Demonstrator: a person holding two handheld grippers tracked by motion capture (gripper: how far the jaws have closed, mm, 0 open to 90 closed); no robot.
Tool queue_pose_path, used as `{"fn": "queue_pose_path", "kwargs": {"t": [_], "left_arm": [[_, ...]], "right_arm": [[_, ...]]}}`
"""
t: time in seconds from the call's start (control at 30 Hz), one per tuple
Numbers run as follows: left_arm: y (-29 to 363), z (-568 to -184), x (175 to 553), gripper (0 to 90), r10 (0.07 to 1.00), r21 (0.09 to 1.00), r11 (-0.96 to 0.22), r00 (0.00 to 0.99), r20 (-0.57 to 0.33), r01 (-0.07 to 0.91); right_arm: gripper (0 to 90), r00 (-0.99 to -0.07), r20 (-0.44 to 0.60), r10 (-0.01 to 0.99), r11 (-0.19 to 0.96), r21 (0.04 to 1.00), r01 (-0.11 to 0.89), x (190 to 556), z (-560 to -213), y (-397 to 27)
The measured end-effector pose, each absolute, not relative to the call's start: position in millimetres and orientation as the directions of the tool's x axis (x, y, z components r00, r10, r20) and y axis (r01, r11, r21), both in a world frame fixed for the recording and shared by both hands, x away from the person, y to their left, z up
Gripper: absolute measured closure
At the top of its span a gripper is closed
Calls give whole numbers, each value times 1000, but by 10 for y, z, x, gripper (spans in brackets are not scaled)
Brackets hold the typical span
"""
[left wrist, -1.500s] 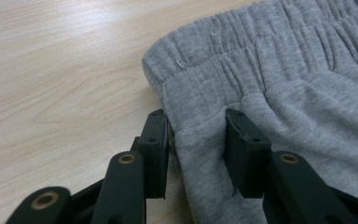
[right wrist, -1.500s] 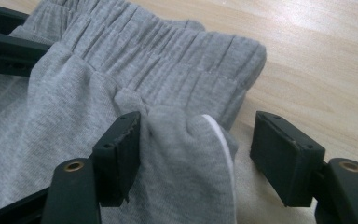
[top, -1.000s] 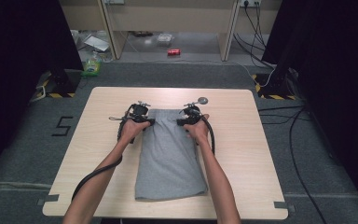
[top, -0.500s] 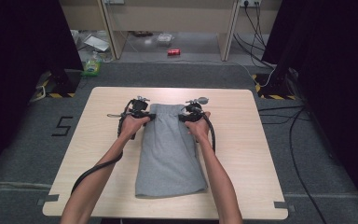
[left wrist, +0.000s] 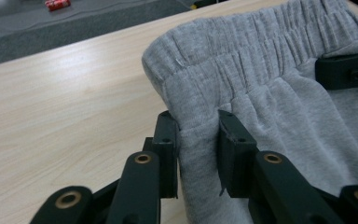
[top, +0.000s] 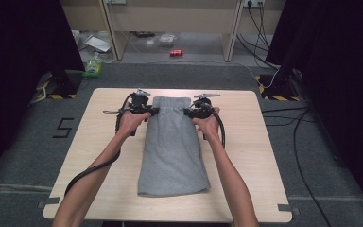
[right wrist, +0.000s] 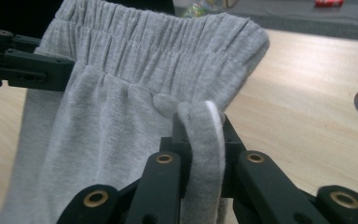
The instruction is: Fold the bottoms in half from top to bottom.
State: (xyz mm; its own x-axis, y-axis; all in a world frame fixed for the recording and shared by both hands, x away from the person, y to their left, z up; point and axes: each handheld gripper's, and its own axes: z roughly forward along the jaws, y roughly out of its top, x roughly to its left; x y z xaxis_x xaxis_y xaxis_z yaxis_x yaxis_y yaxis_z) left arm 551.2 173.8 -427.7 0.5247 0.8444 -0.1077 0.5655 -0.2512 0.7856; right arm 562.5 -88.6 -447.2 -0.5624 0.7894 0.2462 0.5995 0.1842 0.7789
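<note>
Wooden table (top: pixel 246 156) bears grey shorts (top: pixel 172 151), waistband clamped by left gripper (top: pixel 152 111) and right gripper (top: pixel 187 112).

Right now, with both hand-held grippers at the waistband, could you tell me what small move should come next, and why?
Probably lift both together and fold the waistband toward the hem. The left hand-held gripper and right hand-held gripper each pinch a side of the grey jersey shorts, which lie flat and lengthwise on the pale wooden table.

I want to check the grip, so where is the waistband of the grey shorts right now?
In the high view the waistband lies at the table's far middle, between the left gripper and right gripper, each pinching the cloth just below it.
</note>
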Motion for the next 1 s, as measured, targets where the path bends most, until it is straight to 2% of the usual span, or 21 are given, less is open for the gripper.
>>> {"fn": "queue_pose_path", "kwargs": {"t": [0.27,0.57,0.7,1.0], "left_arm": [[1740,-4003,5041,710,779,844,-289,623,-67,452],[1765,-3939,4464,714,708,885,-310,705,-30,348],[1803,-3978,4173,714,675,892,-329,738,-6,309],[1950,-4312,3748,713,634,887,-341,773,-29,312]], "right_arm": [[838,-627,228,745,183,834,521,5282,-4216,-1015],[841,-693,197,693,190,878,440,4722,-4097,-1145],[841,-712,202,673,185,886,426,4447,-4135,-1190],[840,-760,171,628,238,887,396,3881,-4312,-1209]]}}
